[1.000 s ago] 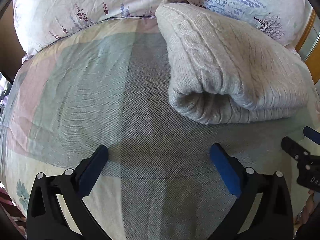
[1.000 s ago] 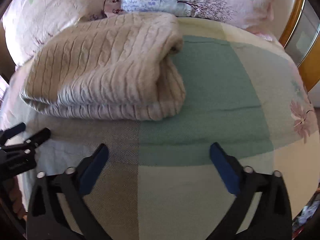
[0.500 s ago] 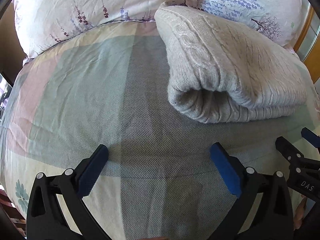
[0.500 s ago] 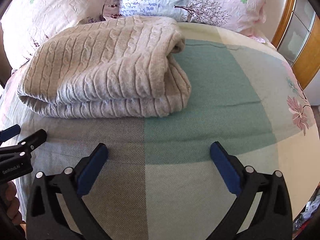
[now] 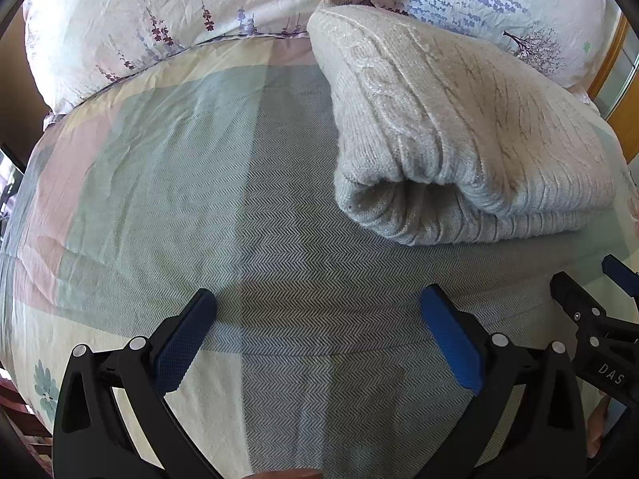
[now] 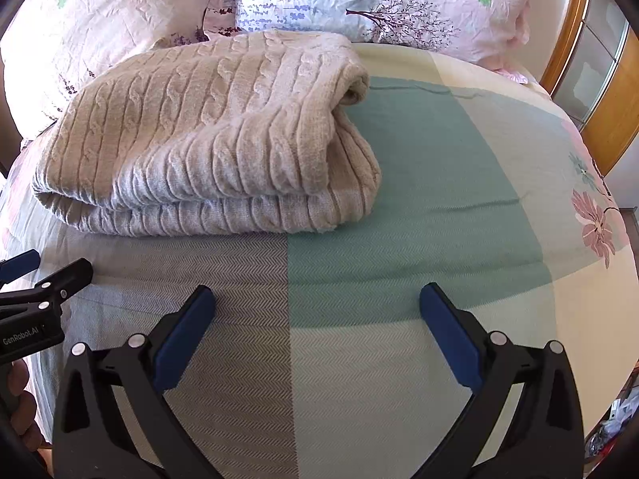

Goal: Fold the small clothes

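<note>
A beige cable-knit sweater (image 5: pixel 451 135) lies folded in a thick bundle on the checked bedspread (image 5: pixel 199 183); it also shows in the right wrist view (image 6: pixel 207 139). My left gripper (image 5: pixel 319 311) is open and empty, held over the bedspread to the near left of the sweater. My right gripper (image 6: pixel 317 307) is open and empty, held over the bedspread in front of the sweater's right end. Each gripper shows at the edge of the other's view, the right one (image 5: pixel 595 299) and the left one (image 6: pixel 44 275).
Floral pillows (image 5: pixel 159 20) (image 6: pixel 399 4) lie along the head of the bed behind the sweater. A wooden frame with glass panels (image 6: pixel 599 60) stands at the right. The bedspread (image 6: pixel 439 183) stretches right of the sweater.
Both grippers have drawn back and risen a little from the sweater, so it sits slightly farther off in both views. The sweater has not moved.
</note>
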A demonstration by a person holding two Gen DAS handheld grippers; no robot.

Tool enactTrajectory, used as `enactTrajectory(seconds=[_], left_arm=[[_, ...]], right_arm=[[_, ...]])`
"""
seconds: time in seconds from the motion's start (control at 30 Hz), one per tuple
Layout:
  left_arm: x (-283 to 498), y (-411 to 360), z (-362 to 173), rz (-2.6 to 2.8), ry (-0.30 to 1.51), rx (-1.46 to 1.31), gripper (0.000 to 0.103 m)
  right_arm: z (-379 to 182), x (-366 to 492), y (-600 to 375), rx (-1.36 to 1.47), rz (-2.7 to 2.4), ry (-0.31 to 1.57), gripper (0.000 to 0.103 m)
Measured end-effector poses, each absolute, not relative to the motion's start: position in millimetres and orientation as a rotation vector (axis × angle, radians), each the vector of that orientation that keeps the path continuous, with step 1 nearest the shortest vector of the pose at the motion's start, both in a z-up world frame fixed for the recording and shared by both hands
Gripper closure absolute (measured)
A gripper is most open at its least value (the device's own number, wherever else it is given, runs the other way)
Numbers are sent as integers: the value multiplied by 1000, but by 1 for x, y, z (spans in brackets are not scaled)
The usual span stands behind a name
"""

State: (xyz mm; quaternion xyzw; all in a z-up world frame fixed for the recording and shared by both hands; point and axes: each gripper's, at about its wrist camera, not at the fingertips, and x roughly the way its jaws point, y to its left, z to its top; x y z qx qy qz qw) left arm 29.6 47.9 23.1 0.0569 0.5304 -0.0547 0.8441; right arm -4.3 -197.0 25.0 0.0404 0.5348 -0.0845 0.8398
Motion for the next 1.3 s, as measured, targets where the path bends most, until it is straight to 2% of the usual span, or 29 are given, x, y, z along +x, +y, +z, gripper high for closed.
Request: enactTrajectory(seconds=[1.3], left_arm=[[25,46,23,-97,1109,107,1]], right_arm=[[27,-6,-198,87,-183,1119,2]])
